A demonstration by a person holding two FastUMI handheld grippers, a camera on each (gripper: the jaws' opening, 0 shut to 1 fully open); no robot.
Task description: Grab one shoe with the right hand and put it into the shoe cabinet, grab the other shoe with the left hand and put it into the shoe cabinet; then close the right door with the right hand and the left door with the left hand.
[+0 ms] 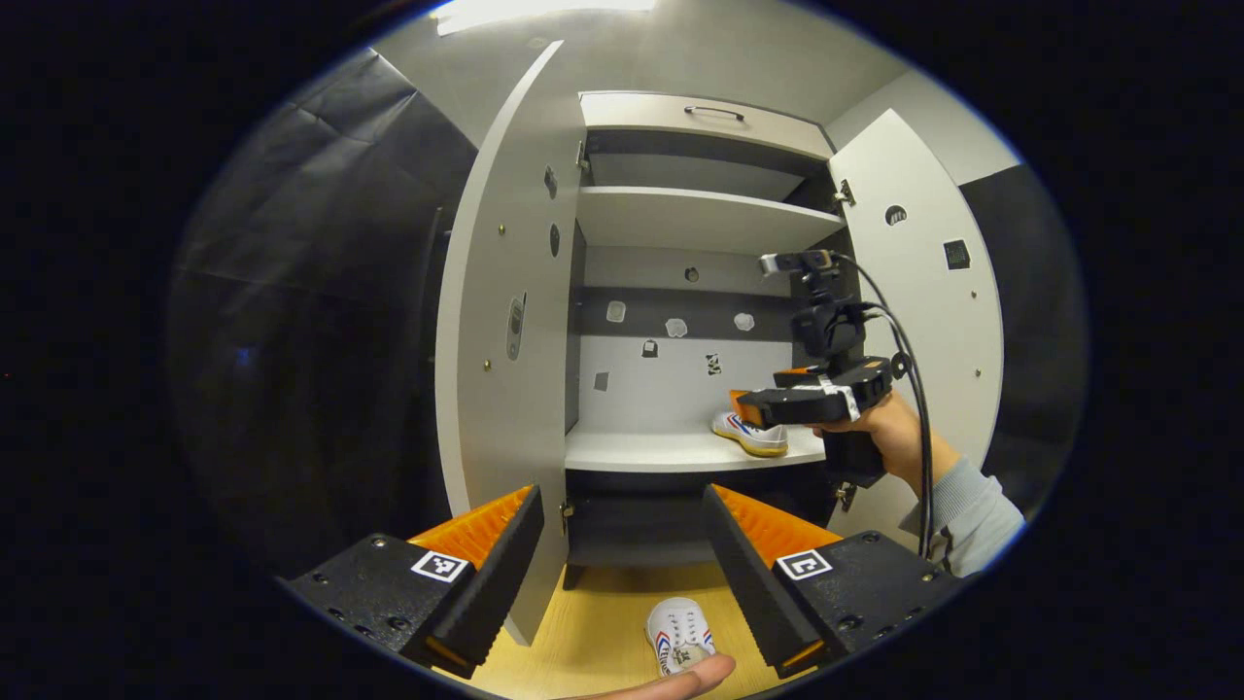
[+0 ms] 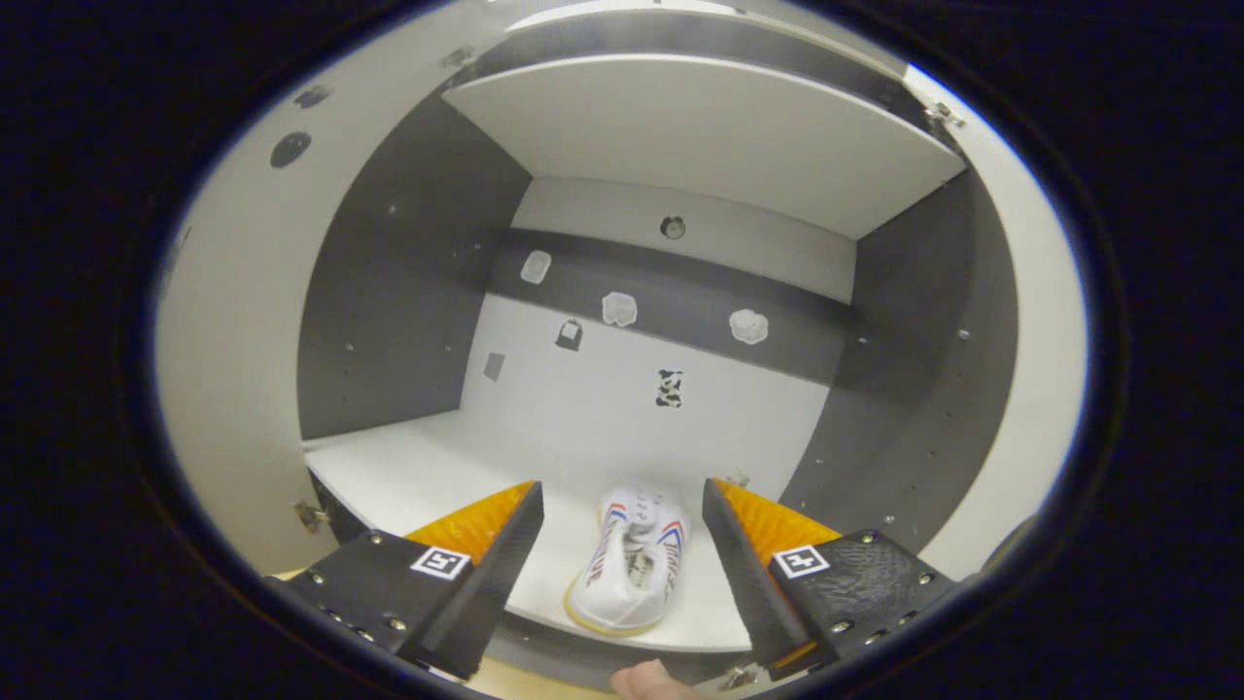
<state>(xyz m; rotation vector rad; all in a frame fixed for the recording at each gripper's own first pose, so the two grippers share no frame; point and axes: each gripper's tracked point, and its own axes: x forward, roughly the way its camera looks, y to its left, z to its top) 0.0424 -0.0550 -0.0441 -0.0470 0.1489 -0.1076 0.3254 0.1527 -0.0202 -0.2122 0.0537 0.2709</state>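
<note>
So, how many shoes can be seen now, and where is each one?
2. One white sneaker with red and blue stripes lies on the grey cabinet shelf, between the open right tongs. The other white sneaker lies on the wooden floor, before the cabinet.

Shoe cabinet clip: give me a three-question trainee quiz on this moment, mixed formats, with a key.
1. True or false: the shoe on the shelf lies between the open fingers of the right gripper.
2. Where is the second shoe? A) top shelf B) floor in front of the cabinet C) held by the left gripper
3. Fill in: both cabinet doors stand ____.

Key: 1 true; 2 B; 3 open.
</note>
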